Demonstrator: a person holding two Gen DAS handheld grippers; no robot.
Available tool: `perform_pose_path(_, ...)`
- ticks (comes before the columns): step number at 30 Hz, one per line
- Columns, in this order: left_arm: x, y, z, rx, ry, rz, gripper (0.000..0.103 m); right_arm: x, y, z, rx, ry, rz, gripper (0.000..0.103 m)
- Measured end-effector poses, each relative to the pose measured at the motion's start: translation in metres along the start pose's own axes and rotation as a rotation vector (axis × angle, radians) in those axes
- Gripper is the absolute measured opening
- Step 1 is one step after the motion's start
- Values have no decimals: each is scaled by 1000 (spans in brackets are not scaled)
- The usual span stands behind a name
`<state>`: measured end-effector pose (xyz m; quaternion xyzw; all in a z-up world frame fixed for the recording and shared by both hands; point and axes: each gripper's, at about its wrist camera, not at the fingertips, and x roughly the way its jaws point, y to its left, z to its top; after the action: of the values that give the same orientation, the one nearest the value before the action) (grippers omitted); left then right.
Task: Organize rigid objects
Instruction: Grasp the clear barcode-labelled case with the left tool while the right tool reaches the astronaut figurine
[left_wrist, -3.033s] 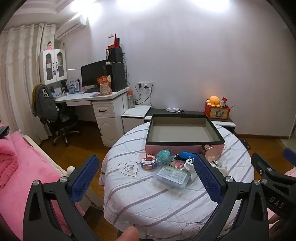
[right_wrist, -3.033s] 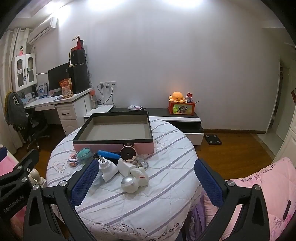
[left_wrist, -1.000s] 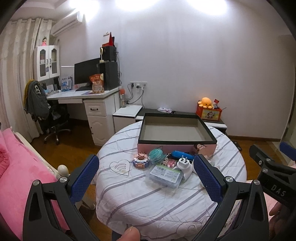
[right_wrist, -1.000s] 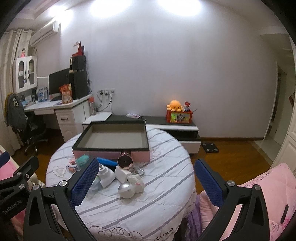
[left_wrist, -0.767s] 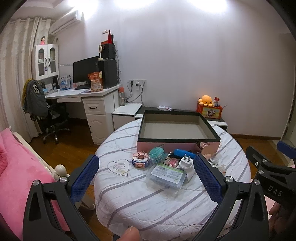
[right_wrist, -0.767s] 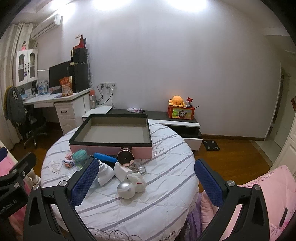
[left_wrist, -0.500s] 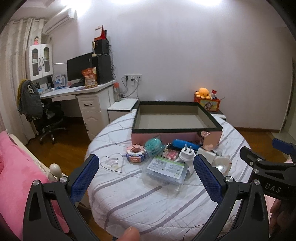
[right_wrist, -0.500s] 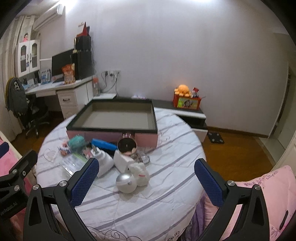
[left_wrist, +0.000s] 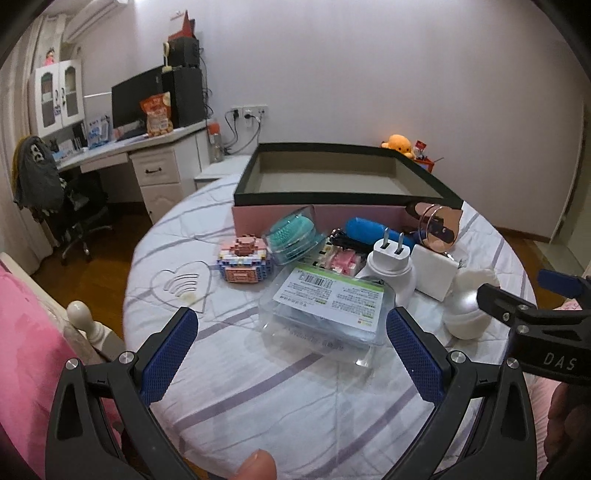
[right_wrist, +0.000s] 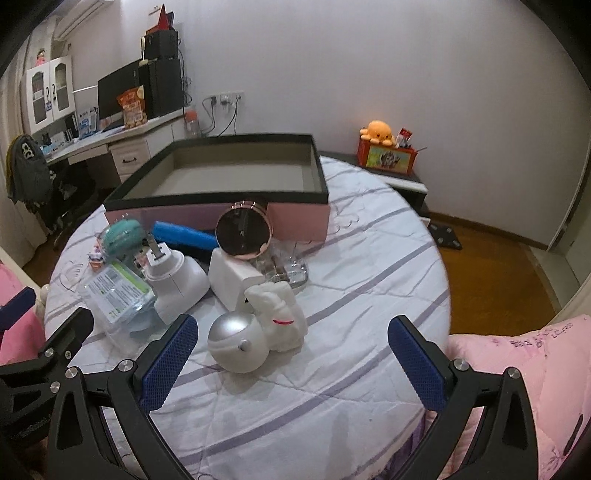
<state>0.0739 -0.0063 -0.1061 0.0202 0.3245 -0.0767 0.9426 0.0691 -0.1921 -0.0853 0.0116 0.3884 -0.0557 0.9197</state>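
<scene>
Both grippers, left (left_wrist: 291, 347) and right (right_wrist: 291, 350), wide and empty; clutter ahead, staged beside empty box (left_wrist: 424, 177) for loading.

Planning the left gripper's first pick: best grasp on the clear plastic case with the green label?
Take the clear plastic case across its two long side edges, from above and the near side. It lies flat, label up, nearest the open left gripper. The white plug adapter crowds its far right corner, so grip toward the near end.
</scene>
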Motion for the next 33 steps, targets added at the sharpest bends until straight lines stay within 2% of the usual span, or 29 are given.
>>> perform_pose_path(6, 22, -7, 1, 53, 28, 6, 103, 23, 2, 2, 16, 59, -9, 103)
perform_pose_path(10, 29, -6, 4, 80, 22, -34, 103, 36, 0, 3, 43, 86, 16, 103)
perform_pose_path(16, 25, -13, 4, 209, 0, -89, 103, 56, 5, -9, 51, 173, 32, 103)
perform_pose_path(19, 30, -21, 4, 265, 1, -78, 103, 57, 5, -11, 52, 165, 10, 103)
perform_pose_path(23, 41, -21, 7, 272, 26, -91, 103, 58, -1, -6, 67, 158, 19, 103)
perform_pose_path(26, 47, -27, 6, 285, 46, -70, 103, 61, 0, -6, 61, 160, 12, 103)
perform_pose_path(28, 48, -27, 8, 285, 54, -69, 103, 62, 0, -7, 60, 156, 27, 99)
perform_pose_path(30, 48, -22, 11, 242, 70, -115, 96, 59, 1, -6, 54, 146, 38, 86)
perform_pose_path(32, 51, -14, 15, 191, 92, -153, 96, 58, 1, -4, 44, 144, 44, 74)
perform_pose_path(33, 52, -12, 15, 180, 97, -161, 96, 57, 0, -4, 44, 147, 50, 73)
